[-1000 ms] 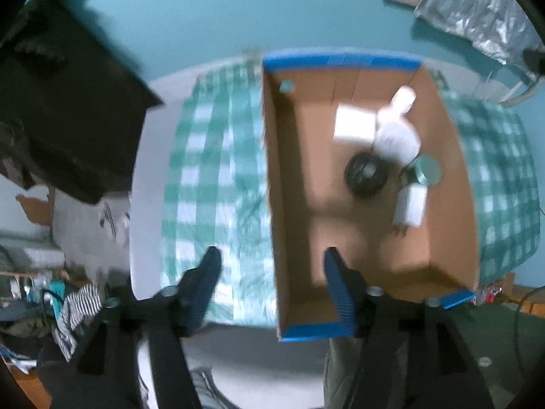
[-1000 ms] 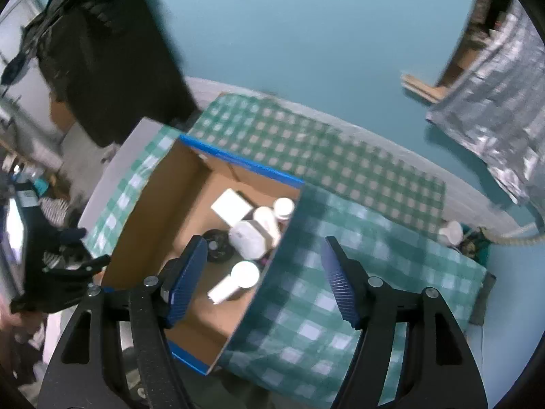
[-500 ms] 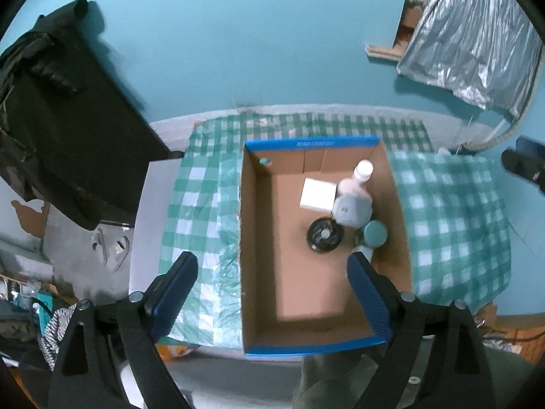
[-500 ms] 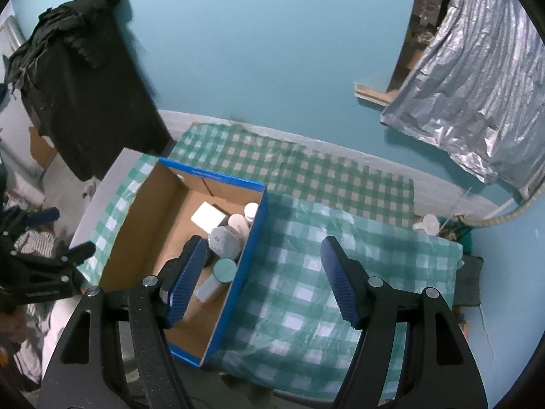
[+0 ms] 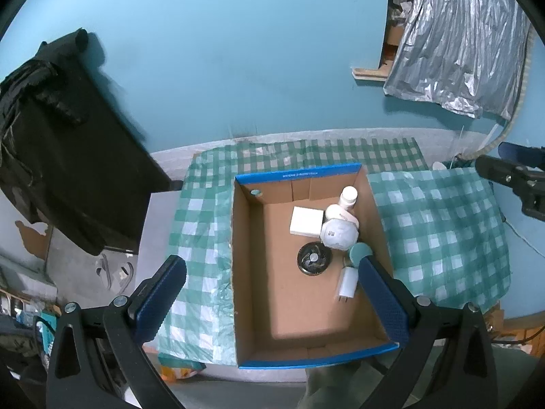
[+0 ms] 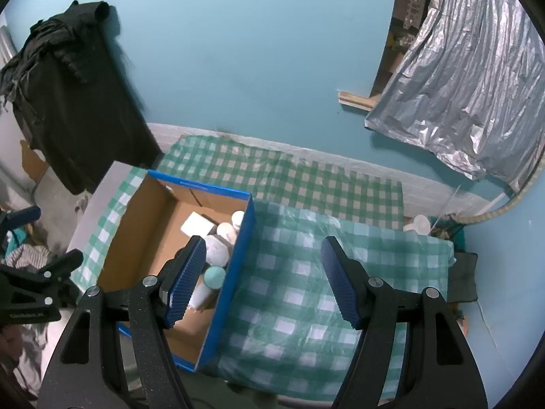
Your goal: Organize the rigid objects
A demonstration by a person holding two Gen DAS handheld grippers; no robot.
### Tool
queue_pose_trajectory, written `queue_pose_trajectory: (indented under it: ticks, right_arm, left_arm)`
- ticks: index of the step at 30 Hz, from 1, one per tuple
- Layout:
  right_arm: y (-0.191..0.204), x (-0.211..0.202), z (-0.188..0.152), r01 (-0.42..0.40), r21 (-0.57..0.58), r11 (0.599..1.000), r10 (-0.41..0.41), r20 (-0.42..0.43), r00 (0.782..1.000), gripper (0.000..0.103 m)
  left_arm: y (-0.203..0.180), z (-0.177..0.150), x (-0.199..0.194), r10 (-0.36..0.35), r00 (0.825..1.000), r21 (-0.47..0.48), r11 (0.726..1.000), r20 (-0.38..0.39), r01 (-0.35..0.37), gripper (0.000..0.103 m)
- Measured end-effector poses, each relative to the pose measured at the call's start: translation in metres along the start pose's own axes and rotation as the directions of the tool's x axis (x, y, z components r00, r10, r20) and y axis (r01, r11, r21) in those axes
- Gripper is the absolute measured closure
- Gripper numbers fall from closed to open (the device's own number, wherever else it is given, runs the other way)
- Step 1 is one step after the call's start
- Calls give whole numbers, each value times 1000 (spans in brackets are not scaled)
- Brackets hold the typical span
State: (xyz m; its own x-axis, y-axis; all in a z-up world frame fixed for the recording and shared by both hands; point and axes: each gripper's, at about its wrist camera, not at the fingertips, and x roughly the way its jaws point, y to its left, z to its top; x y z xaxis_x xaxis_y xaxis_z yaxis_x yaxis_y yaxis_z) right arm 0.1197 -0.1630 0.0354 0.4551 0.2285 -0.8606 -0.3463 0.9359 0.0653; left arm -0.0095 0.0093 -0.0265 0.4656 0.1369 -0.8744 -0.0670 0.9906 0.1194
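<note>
Two views show the scene. From the left wrist, the left gripper point(image 5: 272, 286) has its jaws opening wide, with nothing held between them. Beyond and between the jaws lies the cardboard box point(image 5: 252, 272) on the checked cloth point(image 5: 439, 235) of the desk. Inside, toward the right jaw, are a white square box point(image 5: 306, 221), a white bottle point(image 5: 348, 197), a small black fan point(image 5: 314, 258) and a white charger point(image 5: 348, 283).

From the right wrist, the right gripper point(image 6: 264, 277) has its jaws apart and empty. The box sits behind the left jaw; the cloth lies between the jaws.
</note>
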Motion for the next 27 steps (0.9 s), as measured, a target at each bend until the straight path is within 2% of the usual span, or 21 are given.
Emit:
queue_pose_trajectory:
  ticks: [8, 14, 27]
  right_arm:
    - [-2, 4, 0, -11, -11, 1000, 11, -11, 1000, 33]
    - [-2, 8, -1, -17, -7, 1000, 17, -19, 1000, 33]
    - [-2, 14, -2, -33, 5, 999, 33, -33, 999, 33]
  left_arm:
    - [-6, 0, -1, 21, 1000, 12, 1000, -3, -21, 1]
    - [-6, -1, 1, 1, 1000, 4, 1000, -20, -1, 1]
    - [-15, 1, -2, 11, 1000, 51, 999, -21, -10, 1]
